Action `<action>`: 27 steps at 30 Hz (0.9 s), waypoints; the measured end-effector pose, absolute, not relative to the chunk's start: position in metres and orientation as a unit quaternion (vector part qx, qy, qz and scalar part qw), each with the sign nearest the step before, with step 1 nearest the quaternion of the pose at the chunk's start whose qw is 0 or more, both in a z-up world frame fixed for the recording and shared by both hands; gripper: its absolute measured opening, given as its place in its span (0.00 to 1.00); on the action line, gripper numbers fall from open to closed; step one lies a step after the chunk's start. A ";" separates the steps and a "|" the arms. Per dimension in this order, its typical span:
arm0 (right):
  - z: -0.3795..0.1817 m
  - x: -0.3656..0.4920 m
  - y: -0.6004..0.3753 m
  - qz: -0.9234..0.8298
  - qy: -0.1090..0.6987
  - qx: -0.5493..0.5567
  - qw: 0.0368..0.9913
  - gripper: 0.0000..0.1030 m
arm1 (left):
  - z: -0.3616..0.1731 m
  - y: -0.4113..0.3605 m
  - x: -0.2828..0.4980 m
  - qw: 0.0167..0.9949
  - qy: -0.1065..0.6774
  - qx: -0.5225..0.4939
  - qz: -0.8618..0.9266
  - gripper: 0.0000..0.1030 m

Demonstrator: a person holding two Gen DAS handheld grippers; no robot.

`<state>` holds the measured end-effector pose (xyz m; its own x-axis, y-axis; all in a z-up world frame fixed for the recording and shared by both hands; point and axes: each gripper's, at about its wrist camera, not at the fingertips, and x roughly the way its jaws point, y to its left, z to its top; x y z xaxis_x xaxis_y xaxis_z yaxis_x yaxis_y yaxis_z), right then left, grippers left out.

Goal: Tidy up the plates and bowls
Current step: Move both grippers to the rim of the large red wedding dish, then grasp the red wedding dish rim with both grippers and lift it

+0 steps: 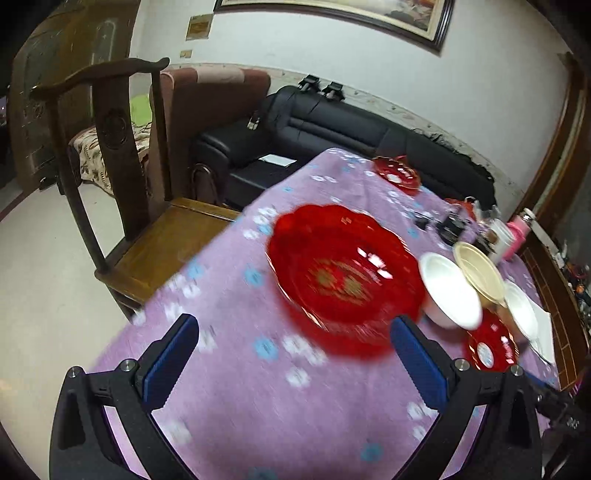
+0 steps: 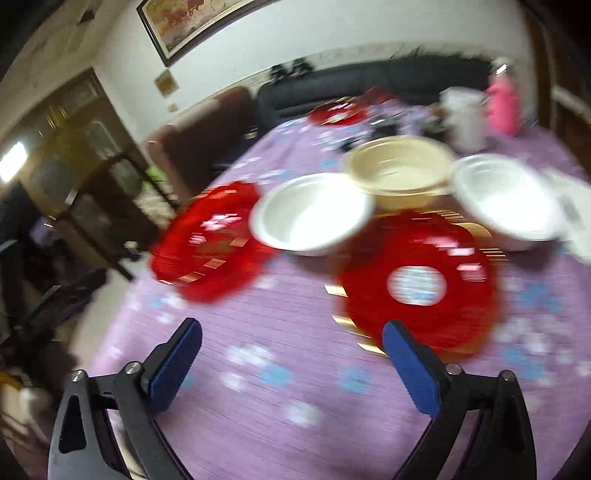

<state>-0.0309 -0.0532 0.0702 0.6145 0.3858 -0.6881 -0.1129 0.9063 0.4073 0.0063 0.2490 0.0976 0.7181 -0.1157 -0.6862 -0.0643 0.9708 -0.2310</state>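
Hovering over purple cloth: glossy scalloped red plate, round white bowl.

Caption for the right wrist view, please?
Open right gripper above purple tablecloth, facing red plates, white bowls.

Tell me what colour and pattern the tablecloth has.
The tablecloth is purple with small white and light blue flowers, clearest in the left wrist view.

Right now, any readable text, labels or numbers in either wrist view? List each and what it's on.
None legible.
Gold marking in the large scalloped red plastic plate: too blurred to read.
White patch in the smaller red plate: blurred, no text discernible.
Small gold plaque on the wall: too small to read.
Framed painting: no text readable.
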 end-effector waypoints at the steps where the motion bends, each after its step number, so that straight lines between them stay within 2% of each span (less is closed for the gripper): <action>1: 0.067 -0.022 -0.045 0.143 0.420 0.169 0.880 0.93 | 0.096 0.256 0.021 0.917 0.381 -0.121 -0.010 1.00; 5: 0.052 0.017 -0.015 0.153 0.441 0.196 0.862 0.80 | 0.085 0.276 0.070 0.900 0.413 -0.142 -0.009 1.00; 11: 0.031 0.058 0.009 0.128 0.464 0.210 0.851 0.79 | 0.066 0.286 0.127 0.880 0.439 -0.177 -0.033 1.00; 17: 0.023 0.072 0.015 0.114 0.475 0.204 0.848 0.78 | 0.052 0.268 0.165 0.876 0.460 -0.143 -0.035 1.00; 22: 0.011 0.085 0.015 0.108 0.486 0.201 0.844 0.71 | 0.039 0.264 0.180 0.866 0.476 -0.148 -0.038 0.98; 24: 0.008 0.090 0.016 0.104 0.486 0.197 0.845 0.66 | 0.035 0.264 0.183 0.859 0.487 -0.153 -0.042 0.89; 25: 0.008 0.092 0.017 0.102 0.486 0.192 0.847 0.60 | 0.032 0.262 0.184 0.856 0.493 -0.151 -0.044 0.85; 26: 0.007 0.094 0.017 0.107 0.486 0.191 0.846 0.52 | 0.031 0.260 0.185 0.856 0.496 -0.142 -0.041 0.76; 27: 0.007 0.096 0.019 0.117 0.488 0.196 0.843 0.49 | 0.032 0.258 0.184 0.861 0.492 -0.125 -0.031 0.60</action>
<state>0.0958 0.0186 0.0073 0.4975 0.3876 -0.7760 -0.0054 0.8960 0.4441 0.1837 0.2578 0.0322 0.5133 -0.1772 -0.8397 -0.0689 0.9668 -0.2461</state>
